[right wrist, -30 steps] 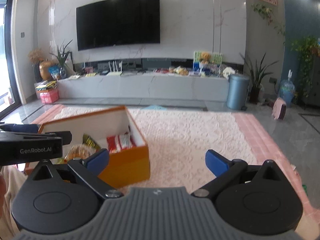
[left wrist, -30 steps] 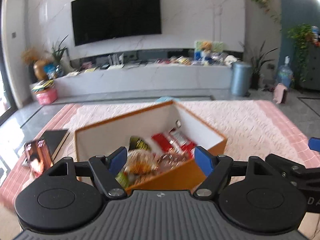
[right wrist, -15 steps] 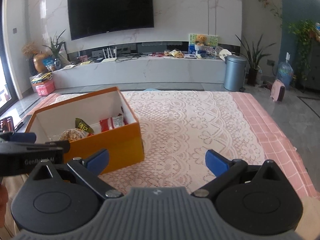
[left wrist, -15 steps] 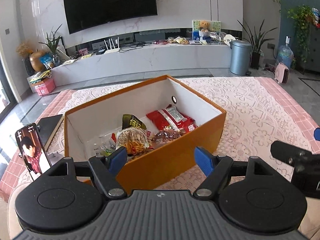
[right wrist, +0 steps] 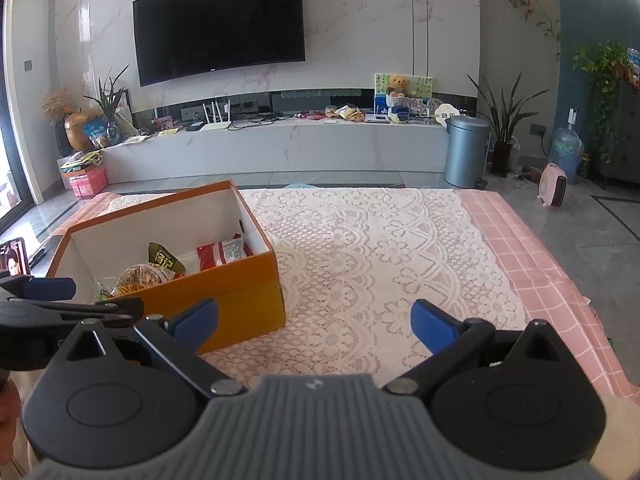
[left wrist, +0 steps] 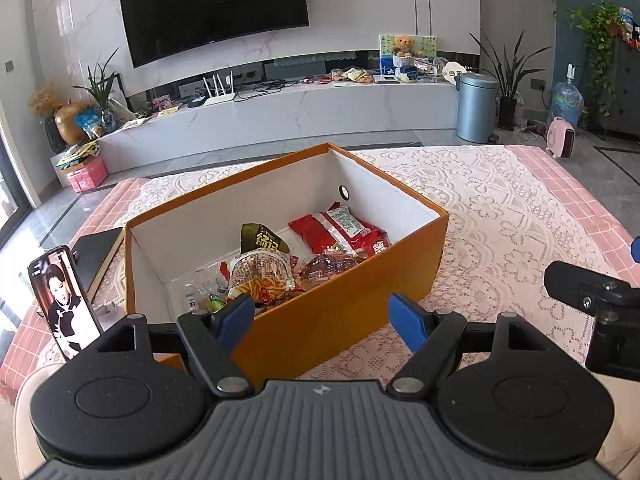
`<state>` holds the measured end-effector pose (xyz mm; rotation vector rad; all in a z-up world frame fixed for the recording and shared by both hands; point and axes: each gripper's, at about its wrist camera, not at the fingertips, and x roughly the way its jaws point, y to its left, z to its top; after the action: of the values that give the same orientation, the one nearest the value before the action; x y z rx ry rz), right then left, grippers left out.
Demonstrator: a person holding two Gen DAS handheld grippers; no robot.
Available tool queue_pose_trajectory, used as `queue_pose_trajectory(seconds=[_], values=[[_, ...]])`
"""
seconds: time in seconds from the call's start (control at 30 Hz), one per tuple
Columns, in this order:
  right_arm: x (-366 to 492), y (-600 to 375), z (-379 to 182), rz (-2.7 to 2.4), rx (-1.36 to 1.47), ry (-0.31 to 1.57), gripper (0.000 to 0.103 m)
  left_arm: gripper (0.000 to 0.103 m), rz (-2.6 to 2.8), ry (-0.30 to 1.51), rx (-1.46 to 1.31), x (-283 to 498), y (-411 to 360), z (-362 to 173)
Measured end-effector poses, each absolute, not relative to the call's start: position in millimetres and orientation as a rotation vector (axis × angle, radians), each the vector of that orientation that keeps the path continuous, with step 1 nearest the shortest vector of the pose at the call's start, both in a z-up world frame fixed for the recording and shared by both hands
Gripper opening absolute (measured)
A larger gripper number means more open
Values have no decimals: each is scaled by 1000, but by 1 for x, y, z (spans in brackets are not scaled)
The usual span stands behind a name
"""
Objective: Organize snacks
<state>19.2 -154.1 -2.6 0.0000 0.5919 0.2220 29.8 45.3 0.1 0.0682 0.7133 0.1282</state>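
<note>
Where box [left wrist: 340,320] sits: phone [left wrist: 64,300] leftward; notebook [left wrist: 98,252] behind

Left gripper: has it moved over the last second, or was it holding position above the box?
Yes. The left gripper has pulled back and up: the orange box now sits farther from its open fingers, level rather than tilted, with the phone fully visible.

Open orange box [left wrist: 344,312], snack packets [left wrist: 336,232] inside

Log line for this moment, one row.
left gripper: open, empty | right gripper: open, empty | orange box: on lace cloth, snacks inside
</note>
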Motion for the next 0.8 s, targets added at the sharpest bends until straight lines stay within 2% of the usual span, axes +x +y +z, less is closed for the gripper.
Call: queue_pose_trajectory(seconds=[0.8], values=[[17,-152,-1,212,-9,581,99,90,118,709,75,31,45,3]])
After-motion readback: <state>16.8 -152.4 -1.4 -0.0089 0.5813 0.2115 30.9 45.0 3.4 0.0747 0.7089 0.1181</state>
